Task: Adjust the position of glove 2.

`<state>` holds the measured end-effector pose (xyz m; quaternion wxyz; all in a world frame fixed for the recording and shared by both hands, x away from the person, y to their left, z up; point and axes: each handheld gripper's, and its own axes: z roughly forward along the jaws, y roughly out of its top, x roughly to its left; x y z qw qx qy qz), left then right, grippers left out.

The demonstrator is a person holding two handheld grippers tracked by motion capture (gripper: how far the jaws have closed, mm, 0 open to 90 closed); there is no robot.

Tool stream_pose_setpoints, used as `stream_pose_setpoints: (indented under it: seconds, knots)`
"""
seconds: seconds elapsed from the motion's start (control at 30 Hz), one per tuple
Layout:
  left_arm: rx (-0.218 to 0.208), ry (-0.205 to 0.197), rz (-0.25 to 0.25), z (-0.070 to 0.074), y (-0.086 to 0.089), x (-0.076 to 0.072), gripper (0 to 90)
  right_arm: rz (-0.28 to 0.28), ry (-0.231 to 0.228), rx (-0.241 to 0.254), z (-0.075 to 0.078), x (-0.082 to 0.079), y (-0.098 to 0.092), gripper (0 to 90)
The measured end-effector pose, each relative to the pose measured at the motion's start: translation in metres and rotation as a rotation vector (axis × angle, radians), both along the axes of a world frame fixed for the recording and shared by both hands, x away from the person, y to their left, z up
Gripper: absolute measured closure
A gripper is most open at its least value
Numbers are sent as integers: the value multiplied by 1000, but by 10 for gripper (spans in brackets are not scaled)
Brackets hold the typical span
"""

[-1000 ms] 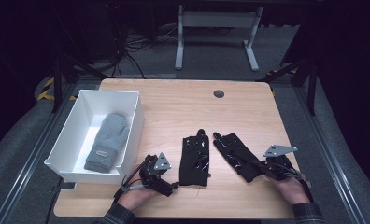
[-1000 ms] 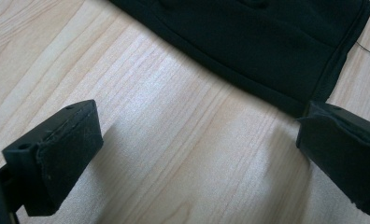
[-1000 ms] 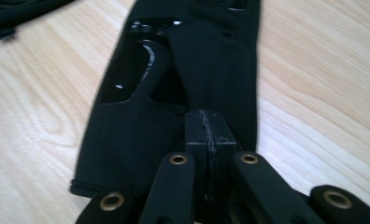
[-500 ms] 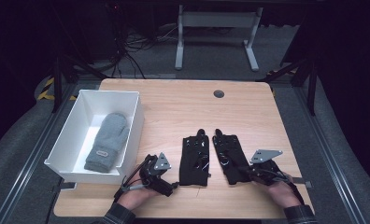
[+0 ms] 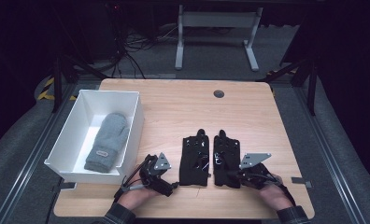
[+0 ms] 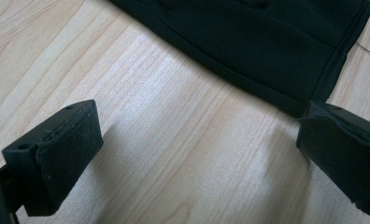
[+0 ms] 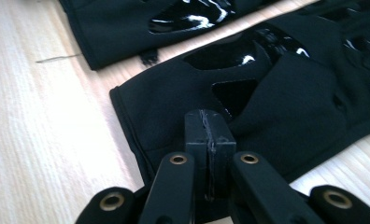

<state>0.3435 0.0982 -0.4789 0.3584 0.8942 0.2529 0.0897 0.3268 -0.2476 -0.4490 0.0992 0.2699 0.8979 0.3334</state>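
Two black gloves with glossy patches lie side by side near the table's front edge. The left glove (image 5: 195, 161) lies flat, and my left gripper (image 5: 174, 183) rests open at its cuff corner. In the left gripper view the gripper's (image 6: 197, 158) jaws stand wide apart over bare wood, the right one just short of the left glove's cuff (image 6: 267, 42). My right gripper (image 5: 235, 176) is shut on the cuff end of the right glove (image 5: 226, 158). Its (image 7: 209, 135) jaws press together over the right glove's fabric (image 7: 290, 102), with the left glove (image 7: 127, 28) beyond.
A white bin (image 5: 137, 116) stands at the table's left with a grey mitten (image 5: 107, 140) lying in it. A round cable hole (image 5: 218, 94) sits near the wooden table's (image 5: 183, 102) far edge. Grey desk legs (image 5: 179, 42) stand on the floor behind.
My right gripper has moved left with the right glove, swinging it from a slant to lie straight beside the left glove. The left gripper has stayed put.
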Motion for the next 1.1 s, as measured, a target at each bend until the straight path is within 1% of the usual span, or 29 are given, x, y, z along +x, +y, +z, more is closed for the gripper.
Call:
stream_pose_setpoints:
  seconds: [0.1,0.17,0.2,0.27,0.3,0.33,0.4,0.43,0.47,0.5,0.53,0.57,0.6,0.63,0.67,0.73,0.8,0.87,0.9,0.93,0.97,1.0,1.07,1.1]
  knots:
    - [0,0,2,0,0,0,6,14,-4,4,1,-1,3,898]
    - [3,8,3,1,0,0,12,0,-16,18,4,0,-1,897]
    - [7,9,0,3,0,0,40,-12,-23,31,5,1,-4,897]
    - [40,23,25,10,-2,1,151,-28,-34,44,8,3,-8,897]
    - [45,26,36,12,-2,0,166,-37,-38,52,10,5,-11,896]
    - [48,18,41,15,-4,0,170,-42,-40,55,11,6,-13,896]
    - [35,19,47,20,-5,0,215,-59,-47,59,12,10,-17,896]
    - [25,19,50,23,-5,0,256,-68,-52,59,12,12,-18,896]
    - [-5,14,62,26,-5,1,295,-74,-54,59,13,14,-20,896]
    - [-27,17,71,31,-7,3,341,-80,-53,60,13,16,-21,896]
    - [-27,17,71,31,-7,3,390,-86,-55,60,13,18,-23,896]
    - [-29,18,78,34,-9,5,390,-86,-55,60,13,18,-23,896]
    - [-29,22,81,38,-12,9,416,-92,-54,61,13,20,-24,896]
    - [-43,26,83,40,-15,11,466,-98,-53,61,13,22,-25,896]
    - [-47,33,88,41,-17,14,505,-102,-53,60,12,24,-25,896]
    - [-44,43,101,44,-22,22,581,-108,-53,58,12,29,-26,896]
    - [-56,51,117,45,-27,31,633,-117,-51,56,12,33,-26,897]
    - [-58,65,127,45,-31,40,665,-123,-50,59,11,36,-27,897]
    - [-59,64,133,45,-33,45,674,-126,-50,61,11,38,-27,897]
    - [-69,70,136,44,-35,49,685,-129,-51,62,11,39,-27,897]
    - [-62,84,145,43,-37,53,690,-130,-51,61,11,40,-28,897]
    - [-50,84,147,41,-39,56,690,-134,-52,61,11,40,-29,897]
    - [-54,106,149,37,-41,60,688,-140,-54,63,11,41,-30,897]
    - [-41,110,149,35,-43,62,685,-144,-54,65,11,42,-31,898]
